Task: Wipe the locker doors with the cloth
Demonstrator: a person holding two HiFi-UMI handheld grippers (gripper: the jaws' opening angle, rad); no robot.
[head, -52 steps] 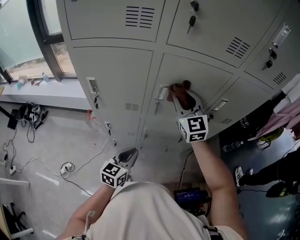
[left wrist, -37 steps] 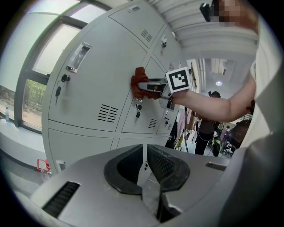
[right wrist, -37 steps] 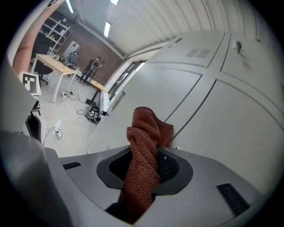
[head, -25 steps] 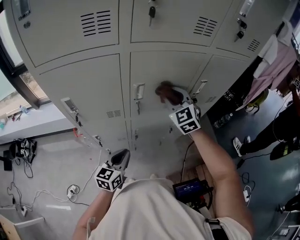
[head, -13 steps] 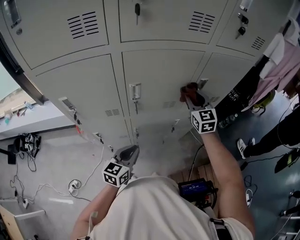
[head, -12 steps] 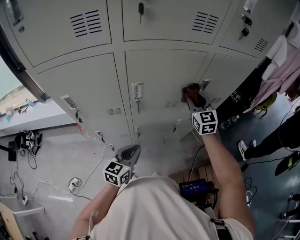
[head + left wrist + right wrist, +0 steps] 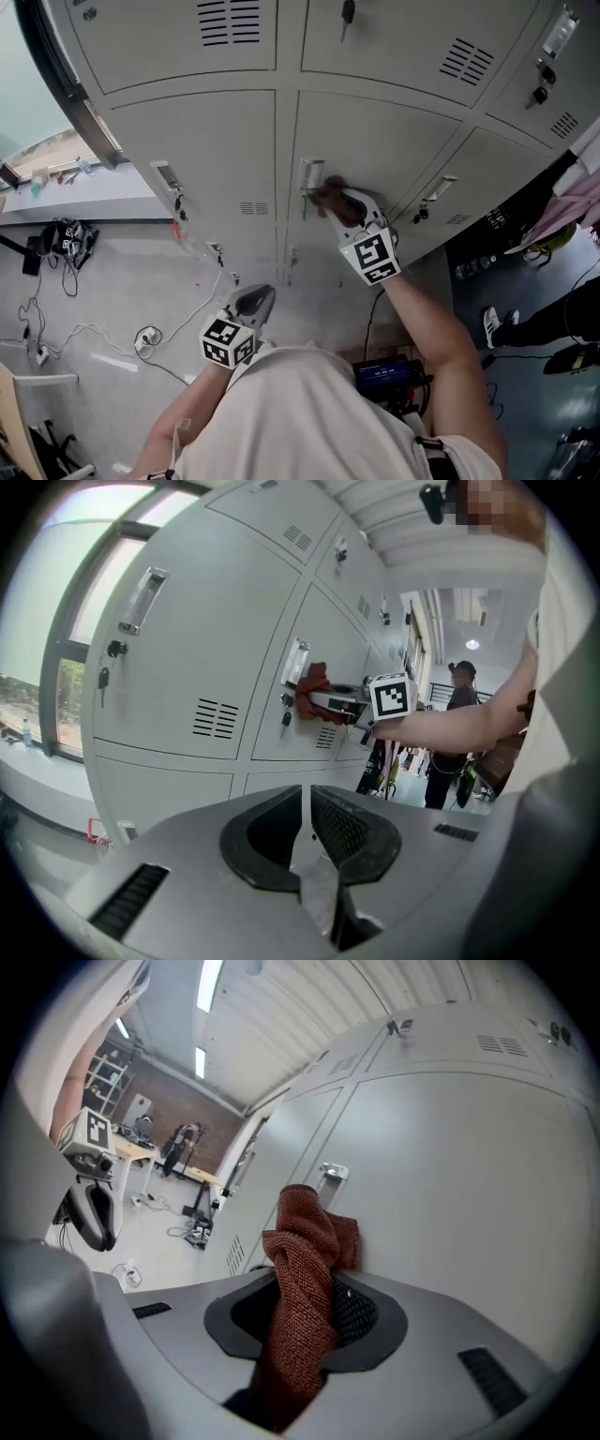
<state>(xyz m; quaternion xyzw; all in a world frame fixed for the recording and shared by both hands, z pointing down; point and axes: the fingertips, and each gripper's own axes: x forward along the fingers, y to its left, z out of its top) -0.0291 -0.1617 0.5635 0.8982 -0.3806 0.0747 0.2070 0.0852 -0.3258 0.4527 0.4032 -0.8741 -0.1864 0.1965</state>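
Observation:
A rust-brown cloth (image 7: 327,194) is pressed against the middle grey locker door (image 7: 384,141), right beside its metal handle (image 7: 309,175). My right gripper (image 7: 339,203) is shut on the cloth, arm stretched out to the door. In the right gripper view the cloth (image 7: 302,1269) bunches up out of the jaws and touches the door (image 7: 469,1204) next to the handle (image 7: 331,1174). My left gripper (image 7: 255,303) hangs low near my body, shut, with nothing in it. The left gripper view shows its pads (image 7: 339,825) together, with the cloth (image 7: 311,688) far off on the door.
More locker doors with vents, handles and hanging keys (image 7: 347,13) surround the wiped one. A window (image 7: 37,84) and sill lie to the left, cables (image 7: 89,328) trail over the floor. A person (image 7: 548,328) and hanging clothes (image 7: 577,202) are at the right.
My right gripper has swept the cloth leftward across the door, from its right edge to beside its handle. The left gripper has stayed low and shut.

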